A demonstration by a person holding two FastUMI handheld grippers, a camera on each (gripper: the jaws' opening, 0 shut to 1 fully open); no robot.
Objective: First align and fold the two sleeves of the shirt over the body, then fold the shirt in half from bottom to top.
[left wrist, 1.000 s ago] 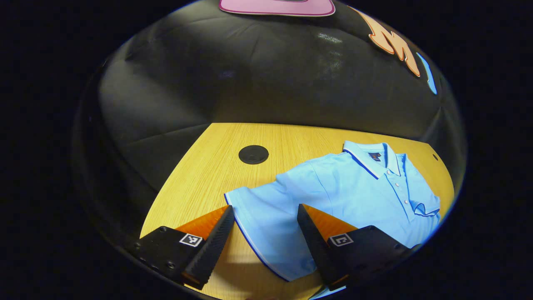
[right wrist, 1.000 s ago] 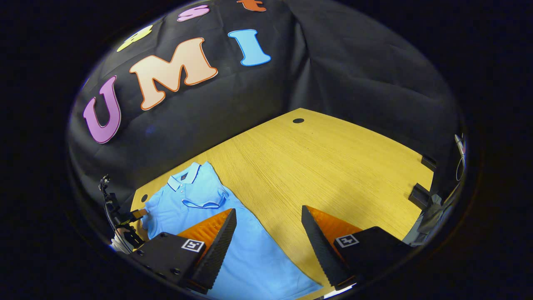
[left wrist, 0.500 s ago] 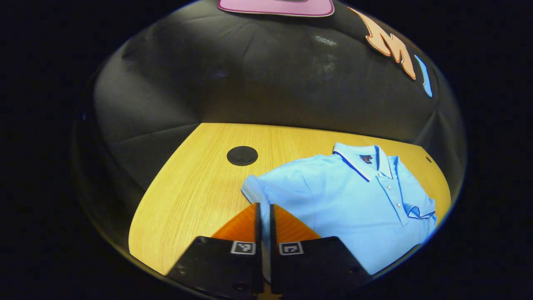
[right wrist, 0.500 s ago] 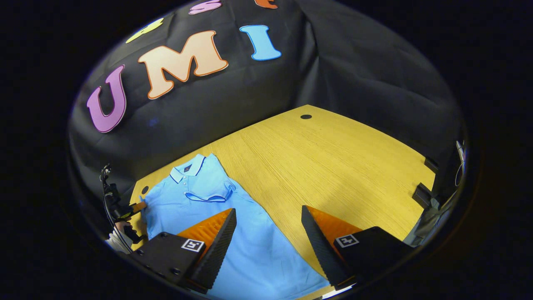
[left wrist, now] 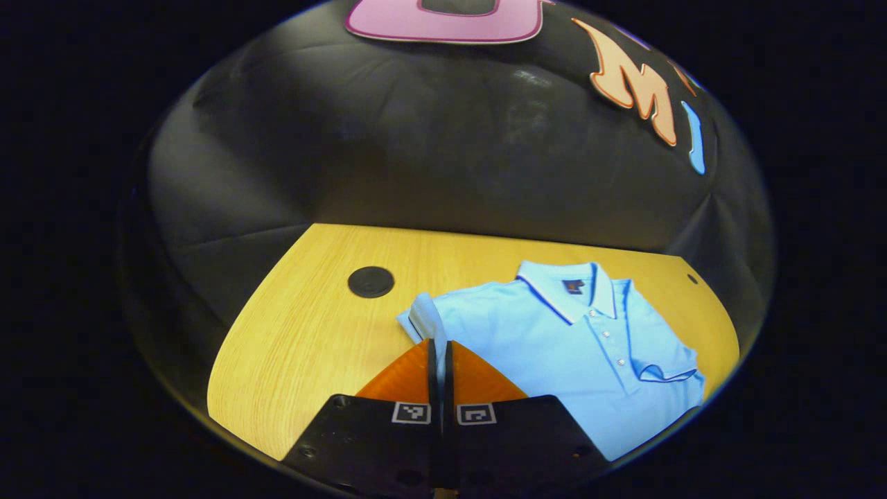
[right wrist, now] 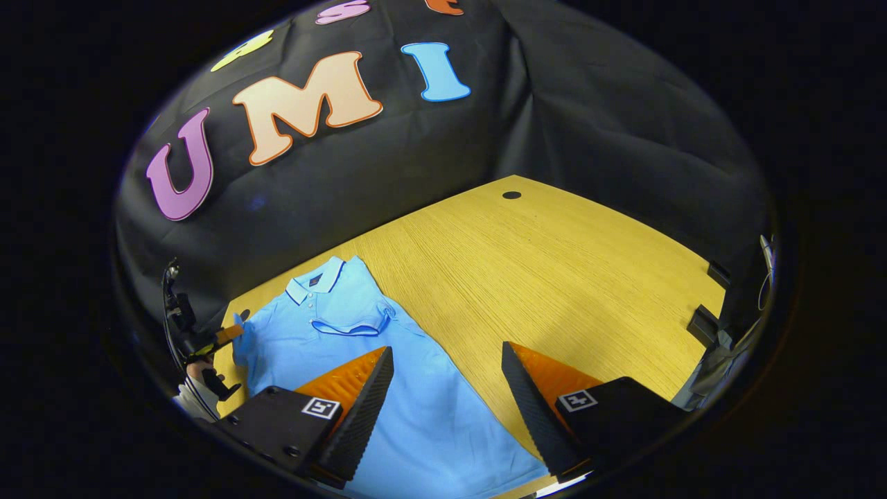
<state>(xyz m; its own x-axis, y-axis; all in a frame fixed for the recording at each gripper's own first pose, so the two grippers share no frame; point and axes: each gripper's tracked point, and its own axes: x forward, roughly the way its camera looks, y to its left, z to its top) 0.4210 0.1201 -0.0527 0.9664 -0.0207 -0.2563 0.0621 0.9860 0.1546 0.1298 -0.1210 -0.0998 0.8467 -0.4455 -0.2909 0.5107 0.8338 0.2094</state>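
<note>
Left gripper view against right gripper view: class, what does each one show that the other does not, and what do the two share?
Left gripper view's own: a close look at the left hand-held gripper, shut on the sleeve, whose edge stands up off the table. Right gripper view's own: the right hand-held gripper, open above the lower body of the shirt, a wide bare stretch of table to its right, and dark fittings at that table edge. Shared: the blue shirt, its collar, the other sleeve already folded over the chest, and the wooden table.

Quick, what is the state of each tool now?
Left tool: closed on the shirt's sleeve.
Right tool: open, holding nothing, above the shirt.
</note>
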